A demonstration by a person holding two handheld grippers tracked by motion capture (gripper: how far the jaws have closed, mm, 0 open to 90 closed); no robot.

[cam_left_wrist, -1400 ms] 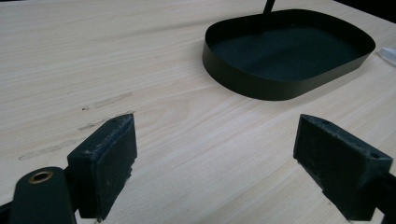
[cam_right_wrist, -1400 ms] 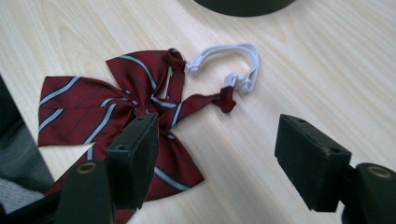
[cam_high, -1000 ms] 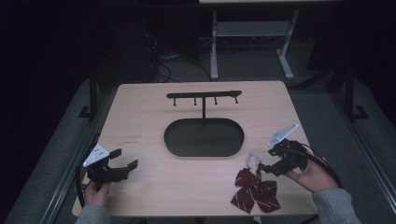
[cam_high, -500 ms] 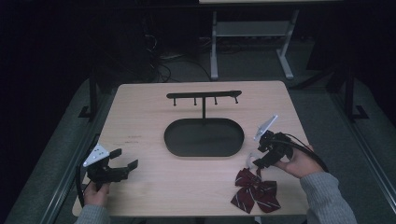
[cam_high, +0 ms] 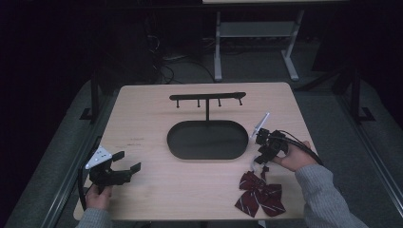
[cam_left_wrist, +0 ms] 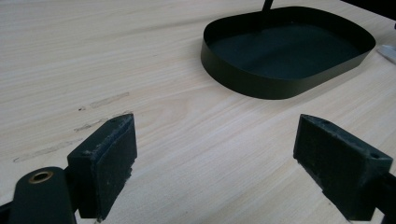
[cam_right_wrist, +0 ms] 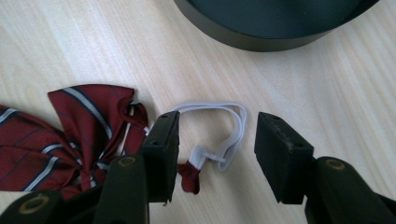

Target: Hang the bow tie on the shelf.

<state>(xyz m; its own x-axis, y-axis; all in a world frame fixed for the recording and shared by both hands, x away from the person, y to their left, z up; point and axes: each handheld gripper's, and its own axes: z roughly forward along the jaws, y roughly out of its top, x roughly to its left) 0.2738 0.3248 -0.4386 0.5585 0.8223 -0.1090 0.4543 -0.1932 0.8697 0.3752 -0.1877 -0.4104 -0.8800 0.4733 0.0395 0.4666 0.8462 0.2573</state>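
Holding my left gripper (cam_high: 124,170) low over the near left corner of the counter (cam_high: 147,118), I keep its jaws spread wide with bare wood between them; it grasps nothing. In the left gripper view its pads (cam_left_wrist: 108,161) frame open counter surface, and the black oval tray (cam_left_wrist: 287,56) lies ahead and to the right.

At the counter's centre, the tray (cam_high: 207,139) carries a thin post topped by a horizontal hook bar (cam_high: 207,97).

To the right of the tray, my right gripper (cam_high: 263,157) points down toward the counter, just beside the tray's near right end. Its jaws have just been closing and now stand partly apart. In the right gripper view the white elastic loop (cam_right_wrist: 224,126) of the bow tie lies flat on the counter between the pads (cam_right_wrist: 161,151); neither pad presses on it, so the gripper is still released.

The dark red striped bow tie (cam_high: 260,195) lies on the counter near its front right edge, just in front of my right gripper, its loop (cam_high: 254,167) reaching back toward the jaws.
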